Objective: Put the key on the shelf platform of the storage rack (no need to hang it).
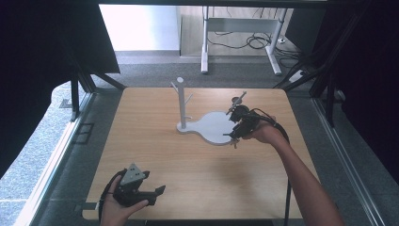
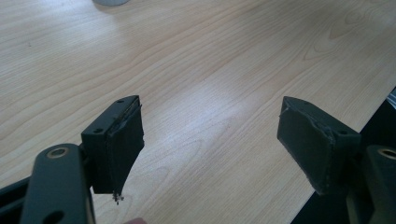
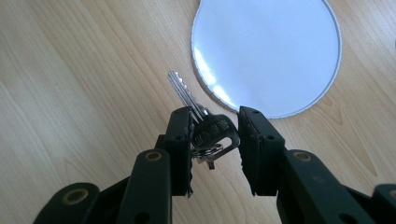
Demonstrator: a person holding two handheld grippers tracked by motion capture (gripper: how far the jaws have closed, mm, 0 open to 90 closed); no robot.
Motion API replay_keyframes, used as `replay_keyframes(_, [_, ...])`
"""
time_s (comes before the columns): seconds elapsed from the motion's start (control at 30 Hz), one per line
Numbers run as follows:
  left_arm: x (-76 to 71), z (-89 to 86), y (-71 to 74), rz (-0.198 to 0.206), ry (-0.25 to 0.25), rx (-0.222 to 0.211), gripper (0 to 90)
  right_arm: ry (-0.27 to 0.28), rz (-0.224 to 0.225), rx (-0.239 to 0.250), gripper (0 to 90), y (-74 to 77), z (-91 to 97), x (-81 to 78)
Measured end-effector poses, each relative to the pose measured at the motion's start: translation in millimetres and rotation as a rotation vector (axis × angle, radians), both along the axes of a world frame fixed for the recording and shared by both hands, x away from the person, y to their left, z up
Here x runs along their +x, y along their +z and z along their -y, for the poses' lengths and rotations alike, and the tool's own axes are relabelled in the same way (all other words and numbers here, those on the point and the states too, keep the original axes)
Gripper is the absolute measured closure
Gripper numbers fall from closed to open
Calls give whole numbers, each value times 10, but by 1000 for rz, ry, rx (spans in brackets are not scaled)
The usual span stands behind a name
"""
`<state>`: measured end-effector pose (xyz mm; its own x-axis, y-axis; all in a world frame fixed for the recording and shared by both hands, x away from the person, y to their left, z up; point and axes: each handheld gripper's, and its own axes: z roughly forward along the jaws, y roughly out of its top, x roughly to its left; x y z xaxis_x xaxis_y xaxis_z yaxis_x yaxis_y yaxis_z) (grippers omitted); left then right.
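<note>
**Key gripped, peg not yet reached**

While the left gripper (image 1: 157, 190) rested near the front edge of the tabletop (image 1: 155, 141), its jaws standing wide apart with nothing between them, the right gripper (image 3: 215, 135) did the work. Its jaws were clamped on the head of a silver key (image 3: 205, 123), with a ring hanging under it and the blade pointing out ahead and upward in the right gripper view. From the high view, that gripper (image 1: 237, 123) hovered at the right lobe of the white stand base (image 1: 214, 127), well short of the upright post (image 1: 180, 101) with its short pegs.

Judged from this, the carrying step was in hand: the key was lifted but not yet hung. The next move called for bringing the hand toward the post, lining the ring up with a peg, and releasing only once it had caught
</note>
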<state>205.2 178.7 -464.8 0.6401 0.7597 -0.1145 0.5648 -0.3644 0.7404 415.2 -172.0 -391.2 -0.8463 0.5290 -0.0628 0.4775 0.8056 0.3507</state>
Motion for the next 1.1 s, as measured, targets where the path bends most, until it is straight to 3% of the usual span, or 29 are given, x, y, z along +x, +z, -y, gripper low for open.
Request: replay_keyframes(1.1, [-18,-10,33,9,-1,-7,231,-54,-6,15,666,-75,-68,364])
